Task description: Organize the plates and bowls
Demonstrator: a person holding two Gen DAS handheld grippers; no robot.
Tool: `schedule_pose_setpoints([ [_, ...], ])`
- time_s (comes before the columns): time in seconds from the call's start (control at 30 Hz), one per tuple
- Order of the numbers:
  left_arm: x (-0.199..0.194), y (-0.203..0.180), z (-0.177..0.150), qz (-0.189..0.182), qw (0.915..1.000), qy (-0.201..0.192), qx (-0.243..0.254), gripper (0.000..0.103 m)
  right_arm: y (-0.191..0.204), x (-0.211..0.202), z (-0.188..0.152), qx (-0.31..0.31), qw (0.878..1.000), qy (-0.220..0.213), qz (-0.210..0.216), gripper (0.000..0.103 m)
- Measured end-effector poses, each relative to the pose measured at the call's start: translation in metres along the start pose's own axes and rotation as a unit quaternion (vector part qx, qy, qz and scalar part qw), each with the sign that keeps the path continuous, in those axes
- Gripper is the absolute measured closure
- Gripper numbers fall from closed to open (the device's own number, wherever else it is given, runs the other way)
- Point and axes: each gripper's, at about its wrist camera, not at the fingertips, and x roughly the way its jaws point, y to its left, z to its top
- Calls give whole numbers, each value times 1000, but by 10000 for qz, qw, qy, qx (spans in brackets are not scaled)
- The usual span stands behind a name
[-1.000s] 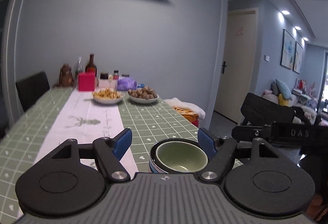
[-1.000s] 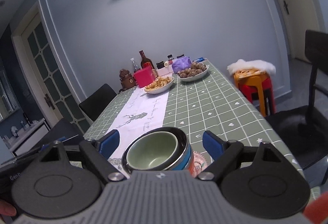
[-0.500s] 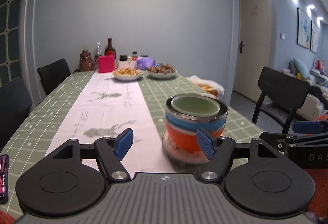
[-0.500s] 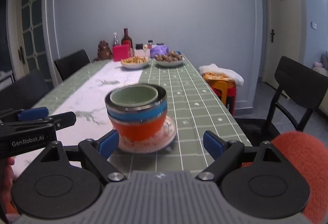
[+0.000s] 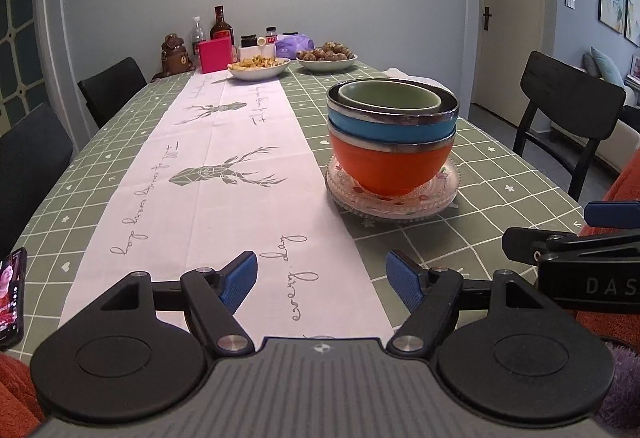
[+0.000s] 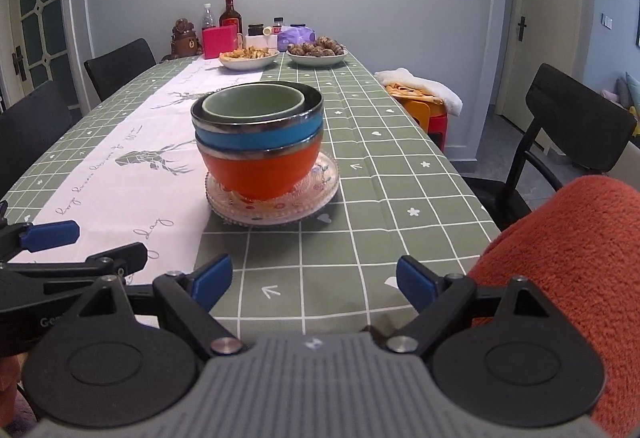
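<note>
Here both the left gripper (image 5: 321,276) and right gripper (image 6: 311,278) hold their jaws wide apart, empty, low in frame. Mid-frame, three nested bowls (image 5: 392,133) sit on a glass plate (image 5: 447,193) on the green checked desk (image 6: 380,173).

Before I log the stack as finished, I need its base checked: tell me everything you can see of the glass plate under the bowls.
The glass plate is clear, round and shallow, with a beaded rim and small coloured flower marks. It lies flat on the green checked tablecloth, beside the white runner. The orange bowl stands upright on it, carrying the blue bowl and green bowl. Neither gripper touches it.
</note>
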Motion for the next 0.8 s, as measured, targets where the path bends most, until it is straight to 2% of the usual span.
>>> schedule_pose_setpoints([
  [0.33,1,3,-2,179,9998,56,-13,16,5,-3,-2,-86,9999,-55,13,15],
  [0.8,2,6,-3,216,9997,97,-17,16,6,2,-3,-109,9999,13,32,15],
])
